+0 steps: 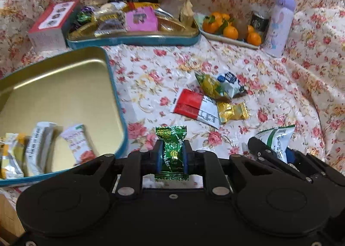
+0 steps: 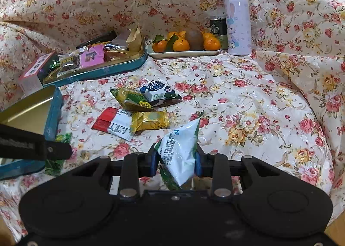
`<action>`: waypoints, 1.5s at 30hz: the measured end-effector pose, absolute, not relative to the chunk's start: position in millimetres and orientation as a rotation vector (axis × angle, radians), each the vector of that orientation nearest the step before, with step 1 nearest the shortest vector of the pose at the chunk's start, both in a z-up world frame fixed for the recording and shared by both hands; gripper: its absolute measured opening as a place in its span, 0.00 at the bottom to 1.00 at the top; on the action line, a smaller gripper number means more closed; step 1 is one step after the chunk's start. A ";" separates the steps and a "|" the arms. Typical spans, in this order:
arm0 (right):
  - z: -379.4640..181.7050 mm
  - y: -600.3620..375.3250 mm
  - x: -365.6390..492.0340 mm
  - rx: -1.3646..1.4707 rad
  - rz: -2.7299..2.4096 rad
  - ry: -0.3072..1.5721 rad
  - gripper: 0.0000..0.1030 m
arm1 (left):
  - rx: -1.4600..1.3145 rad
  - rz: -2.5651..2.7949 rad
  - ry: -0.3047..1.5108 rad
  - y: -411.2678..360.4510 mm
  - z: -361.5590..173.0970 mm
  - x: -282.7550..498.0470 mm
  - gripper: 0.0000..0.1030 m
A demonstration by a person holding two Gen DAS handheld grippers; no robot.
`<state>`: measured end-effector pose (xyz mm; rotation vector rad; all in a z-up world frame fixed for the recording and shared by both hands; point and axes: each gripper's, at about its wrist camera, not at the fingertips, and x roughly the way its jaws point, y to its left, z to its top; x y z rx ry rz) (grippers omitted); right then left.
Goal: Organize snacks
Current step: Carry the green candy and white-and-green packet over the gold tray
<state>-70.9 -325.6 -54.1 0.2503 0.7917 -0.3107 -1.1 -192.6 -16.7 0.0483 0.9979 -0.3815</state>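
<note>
My left gripper (image 1: 172, 155) is shut on a green foil candy (image 1: 171, 151), held upright just right of the open gold-lined tin (image 1: 64, 86). That tin holds several packets at its near end. In the right wrist view my right gripper (image 2: 175, 161) is shut on a white and green snack bag (image 2: 180, 151), whose corner pokes up above the fingers. The right gripper (image 1: 273, 151) also shows at the lower right of the left wrist view. On the floral cloth lie a red and white packet (image 2: 112, 122), a gold packet (image 2: 149, 120), a yellow-green packet (image 2: 129, 99) and a blue and white packet (image 2: 158, 93).
A second teal tin (image 1: 133, 40) full of mixed snacks stands at the back, with a red-topped box (image 1: 51, 24) on its left. A plate of tangerines (image 2: 185, 44), a dark can (image 2: 217, 28) and a lilac bottle (image 2: 237, 19) stand at the back right. Folds of cloth rise behind and right.
</note>
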 end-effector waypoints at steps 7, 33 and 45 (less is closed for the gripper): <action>-45.2 -314.0 -72.0 0.242 -0.304 0.787 0.33 | 0.026 -0.344 0.957 -154.0 3.0 -1.2 0.23; 8.6 -186.5 -22.5 0.147 -0.017 0.771 0.33 | -0.134 0.007 0.880 30.8 6.1 47.4 0.23; 10.1 -117.0 7.2 0.091 0.104 0.774 0.33 | -0.114 0.062 0.908 49.6 -8.7 53.8 0.23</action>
